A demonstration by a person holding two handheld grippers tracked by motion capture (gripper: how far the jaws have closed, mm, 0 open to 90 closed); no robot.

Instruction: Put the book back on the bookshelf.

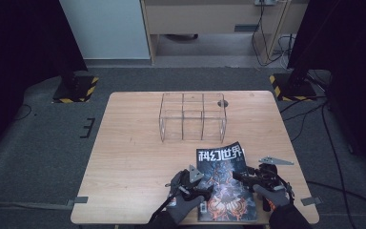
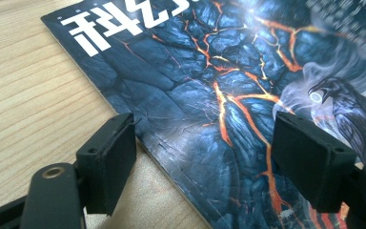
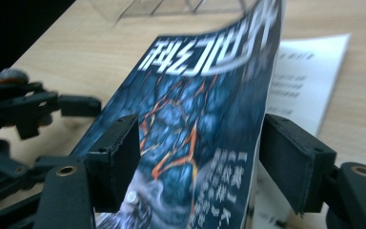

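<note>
A magazine (image 1: 224,181) with a dark cover of orange cracks and white characters lies at the table's front right. My left gripper (image 1: 204,188) is at its left edge. In the left gripper view it (image 2: 205,162) stands open and low astride that edge, one jaw over bare wood, the other over the cover (image 2: 209,71). My right gripper (image 1: 242,174) is at the magazine's right edge. In the right gripper view the cover (image 3: 195,95) curls up off a white inner page (image 3: 305,81) and stands between the wide jaws of that gripper (image 3: 198,162), neither pad clearly pressing it.
A clear acrylic box (image 1: 193,117) with several compartments stands at the middle back of the wooden table (image 1: 133,152). Dark stands with yellow-black bases flank the table's far corners. In the right gripper view the left gripper (image 3: 28,114) sits close beyond the cover.
</note>
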